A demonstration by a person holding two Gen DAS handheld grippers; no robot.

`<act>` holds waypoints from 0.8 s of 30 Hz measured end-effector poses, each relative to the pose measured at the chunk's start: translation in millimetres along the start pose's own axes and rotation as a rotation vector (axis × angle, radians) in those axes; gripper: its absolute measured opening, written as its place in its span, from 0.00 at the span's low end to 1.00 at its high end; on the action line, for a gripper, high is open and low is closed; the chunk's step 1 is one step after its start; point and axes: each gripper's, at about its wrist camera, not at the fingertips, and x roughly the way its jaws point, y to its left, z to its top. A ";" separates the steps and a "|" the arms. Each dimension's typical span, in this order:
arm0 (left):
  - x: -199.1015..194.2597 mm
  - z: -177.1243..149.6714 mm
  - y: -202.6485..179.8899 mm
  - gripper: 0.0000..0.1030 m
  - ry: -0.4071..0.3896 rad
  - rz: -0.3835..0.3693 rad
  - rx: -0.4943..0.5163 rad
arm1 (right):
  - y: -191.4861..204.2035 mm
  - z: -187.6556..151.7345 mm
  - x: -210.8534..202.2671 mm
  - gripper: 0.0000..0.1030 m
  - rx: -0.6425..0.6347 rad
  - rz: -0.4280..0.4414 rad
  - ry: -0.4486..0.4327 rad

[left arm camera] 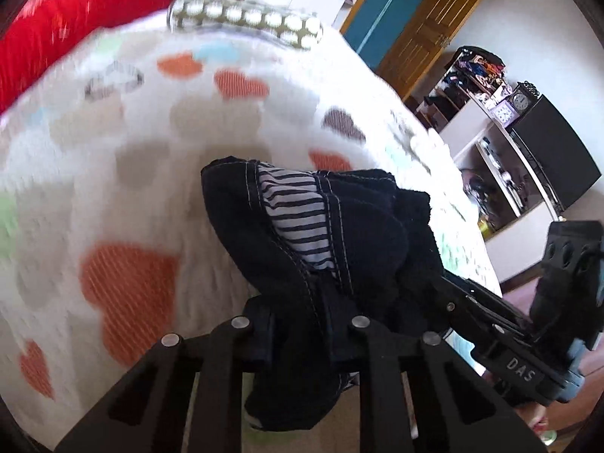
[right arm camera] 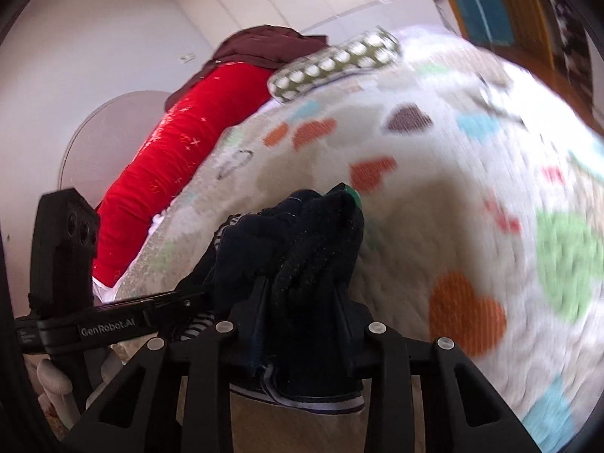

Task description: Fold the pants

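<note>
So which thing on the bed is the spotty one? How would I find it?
Start at the bed's heart-patterned blanket and look to its far edge, beside the long red bolster. There lies a small flat pillow. It alone is olive with rows of white dots.

Home bedroom: heart-print bedspread [left arm camera: 151, 173], pillows [left arm camera: 245, 19]

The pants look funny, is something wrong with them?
Nothing is torn. The dark pants are just scrunched into a lump, with the striped lining showing, so part is turned inside out. Both the left gripper and right gripper pinch them above the heart blanket.
</note>
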 end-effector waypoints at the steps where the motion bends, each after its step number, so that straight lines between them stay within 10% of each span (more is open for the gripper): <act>1: -1.6 10.2 1.0 0.18 -0.017 0.008 0.001 | 4.6 6.8 1.5 0.34 -0.017 -0.005 -0.009; 7: 28.3 51.4 32.9 0.20 -0.046 0.078 -0.048 | 3.7 55.9 33.9 0.41 -0.050 -0.032 -0.024; 11: 70.1 49.3 75.8 0.33 0.024 0.107 -0.174 | -32.5 54.9 90.7 0.74 -0.004 -0.152 0.106; 17: 26.9 44.2 75.6 0.35 -0.058 0.069 -0.192 | -41.0 49.8 81.4 0.77 0.007 -0.127 0.078; 24: -37.6 20.6 44.8 0.50 -0.223 0.209 -0.078 | -22.4 50.5 42.8 0.72 0.009 -0.228 -0.079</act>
